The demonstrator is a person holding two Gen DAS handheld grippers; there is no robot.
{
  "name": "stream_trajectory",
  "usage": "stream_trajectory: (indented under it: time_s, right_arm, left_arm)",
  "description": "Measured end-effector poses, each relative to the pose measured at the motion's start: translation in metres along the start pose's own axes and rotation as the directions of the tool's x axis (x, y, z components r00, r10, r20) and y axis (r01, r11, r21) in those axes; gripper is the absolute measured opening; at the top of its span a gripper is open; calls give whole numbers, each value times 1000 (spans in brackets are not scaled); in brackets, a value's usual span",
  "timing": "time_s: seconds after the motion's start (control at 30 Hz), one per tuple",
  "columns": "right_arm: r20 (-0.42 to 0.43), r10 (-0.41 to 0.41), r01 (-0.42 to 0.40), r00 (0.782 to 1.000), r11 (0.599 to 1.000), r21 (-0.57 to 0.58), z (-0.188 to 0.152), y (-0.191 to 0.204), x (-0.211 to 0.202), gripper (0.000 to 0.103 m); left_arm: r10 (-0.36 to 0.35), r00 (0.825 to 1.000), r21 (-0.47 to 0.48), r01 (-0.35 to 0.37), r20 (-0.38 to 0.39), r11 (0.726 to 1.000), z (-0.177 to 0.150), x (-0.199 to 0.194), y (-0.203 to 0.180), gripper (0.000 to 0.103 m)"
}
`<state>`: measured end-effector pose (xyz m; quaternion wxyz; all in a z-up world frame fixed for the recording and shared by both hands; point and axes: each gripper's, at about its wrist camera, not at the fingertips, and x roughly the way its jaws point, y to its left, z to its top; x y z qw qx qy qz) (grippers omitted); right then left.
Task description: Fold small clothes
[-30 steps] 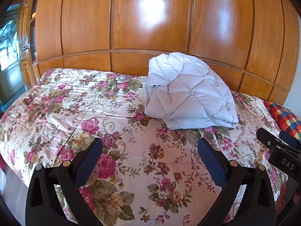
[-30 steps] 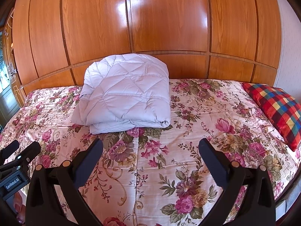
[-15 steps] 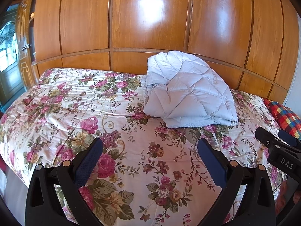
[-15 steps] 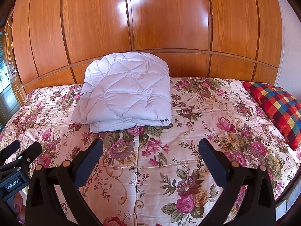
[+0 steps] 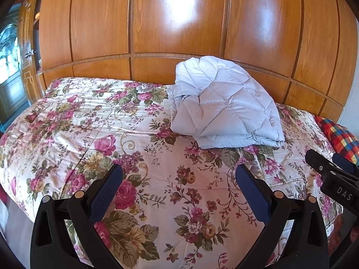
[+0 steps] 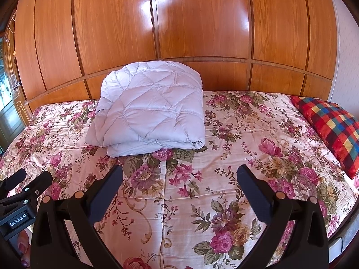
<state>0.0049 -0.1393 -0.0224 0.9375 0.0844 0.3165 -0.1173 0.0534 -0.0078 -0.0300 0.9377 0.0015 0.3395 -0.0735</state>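
Two tools hang over the floral bed [image 6: 224,134], nearer us than the folded pale quilted garment [image 6: 150,107]: our left tool [image 5: 179,177] and right tool [image 6: 179,177] both gape wide, gripping nothing. The garment lies against the wooden headboard [image 6: 202,22]; a plaid pillow [image 6: 329,125] sits well right of it.

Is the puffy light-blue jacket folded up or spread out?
Folded. The quilted jacket sits as a compact bundle on the flowered bedspread, with stacked layers showing along its front edge.
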Motion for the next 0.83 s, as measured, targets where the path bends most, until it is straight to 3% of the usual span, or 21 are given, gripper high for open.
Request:
stream_trajectory:
  time_s: [0.83]
  right_arm:
    - [-32,5,-5,999,1000,-3,-4,1,9,101]
  left_arm:
    - [5,997,-20,-7,-81,1000,-5,18,7,100]
